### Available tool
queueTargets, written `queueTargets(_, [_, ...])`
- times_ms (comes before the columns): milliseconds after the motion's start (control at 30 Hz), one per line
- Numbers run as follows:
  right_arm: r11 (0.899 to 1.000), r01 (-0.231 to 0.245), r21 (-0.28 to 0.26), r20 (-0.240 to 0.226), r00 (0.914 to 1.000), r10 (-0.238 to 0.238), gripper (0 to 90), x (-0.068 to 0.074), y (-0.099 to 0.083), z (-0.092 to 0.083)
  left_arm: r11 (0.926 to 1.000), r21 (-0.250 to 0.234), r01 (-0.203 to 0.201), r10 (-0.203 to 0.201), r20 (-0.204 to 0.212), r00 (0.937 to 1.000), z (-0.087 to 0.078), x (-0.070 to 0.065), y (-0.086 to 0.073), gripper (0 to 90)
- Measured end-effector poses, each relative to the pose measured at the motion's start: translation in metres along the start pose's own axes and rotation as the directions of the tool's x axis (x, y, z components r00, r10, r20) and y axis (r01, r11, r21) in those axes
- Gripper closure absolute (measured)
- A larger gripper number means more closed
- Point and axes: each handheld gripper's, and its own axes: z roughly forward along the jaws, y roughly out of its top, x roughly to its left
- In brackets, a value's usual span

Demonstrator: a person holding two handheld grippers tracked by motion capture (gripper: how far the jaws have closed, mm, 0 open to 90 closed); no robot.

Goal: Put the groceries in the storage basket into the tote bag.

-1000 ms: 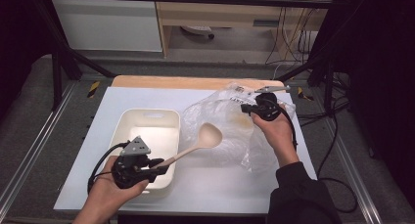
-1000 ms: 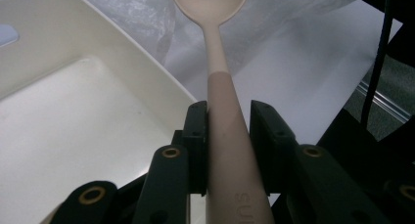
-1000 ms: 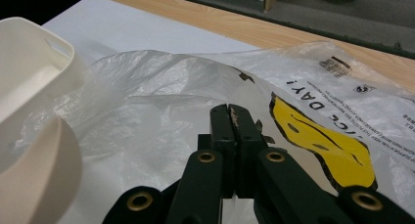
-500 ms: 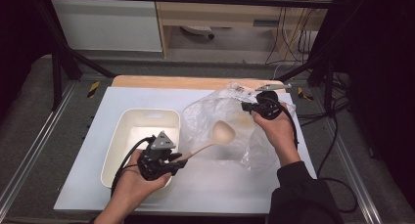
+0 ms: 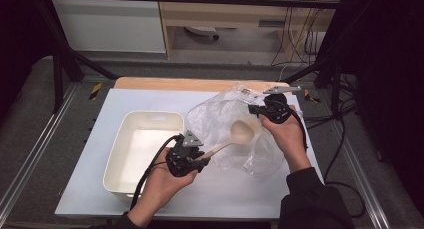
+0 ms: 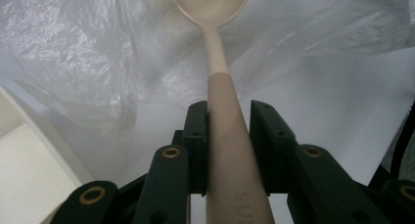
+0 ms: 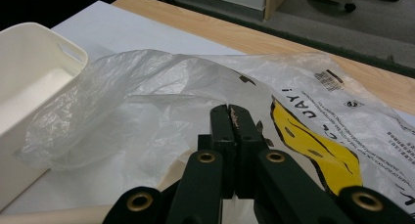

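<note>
We clench the left gripper fingers on the beige plastic spoon's handle, bowl poised over the clear crinkled plastic bag. Right gripper fingers pinch the bag's edge, holding it open on the surface.

Tub: on the table, left side.
Plastic bag: just right of the tub, on the table.
Spoon: bowl end over the bag, handle running back toward the near-left.
</note>
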Motion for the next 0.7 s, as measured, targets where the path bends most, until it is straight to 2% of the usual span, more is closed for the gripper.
queueTargets(467, [1.000,0.011,-0.018,0.002,0.9999,-0.011,90.0,0.003,0.001,-0.005,0.9996,-0.026,-0.014,0.013,-0.020,0.9997,0.024,-0.010,0.024,69.3])
queueTargets(633, [0.999,0.022,-0.031,0.001,0.9998,-0.022,90.0,0.006,0.005,-0.008,0.9994,-0.033,-0.013,0.013,-0.018,0.9998,0.034,-0.014,0.027,69.3])
queueTargets(700, [0.999,0.025,-0.034,0.002,0.9997,-0.025,90.0,0.007,0.006,-0.010,0.9988,-0.041,-0.027,0.026,-0.028,0.9993,0.037,-0.016,0.028,69.3])
